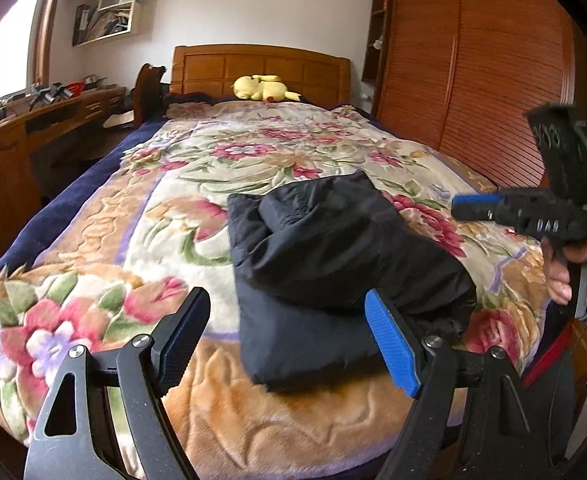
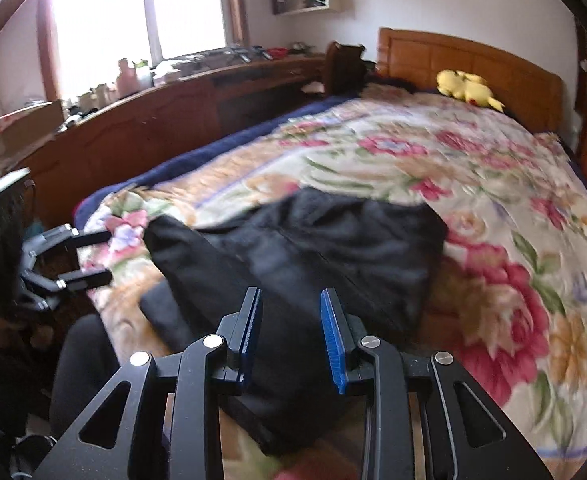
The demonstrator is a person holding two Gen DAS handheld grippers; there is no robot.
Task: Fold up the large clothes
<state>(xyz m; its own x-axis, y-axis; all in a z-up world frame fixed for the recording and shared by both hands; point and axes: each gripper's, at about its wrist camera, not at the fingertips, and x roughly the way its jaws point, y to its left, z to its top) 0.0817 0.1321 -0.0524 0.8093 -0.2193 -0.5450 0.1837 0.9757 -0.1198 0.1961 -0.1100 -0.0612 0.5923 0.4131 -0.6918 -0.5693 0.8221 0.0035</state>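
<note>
A black garment (image 1: 333, 272) lies folded into a thick bundle on the floral blanket (image 1: 173, 184) near the foot of the bed. My left gripper (image 1: 289, 332) is open and empty, held just above the bundle's near edge. My right gripper (image 2: 291, 332) is open and empty too, hovering over the garment (image 2: 313, 252) from the right side. The right gripper also shows in the left wrist view (image 1: 477, 206), held in a hand above the blanket. The left gripper shows in the right wrist view (image 2: 93, 256) at the bed's left corner, jaws apart.
A yellow plush toy (image 1: 263, 88) lies by the wooden headboard (image 1: 261, 64). A long wooden desk (image 2: 153, 120) with clutter runs along the bed's left side under a window. A wooden wardrobe (image 1: 473, 72) stands to the right.
</note>
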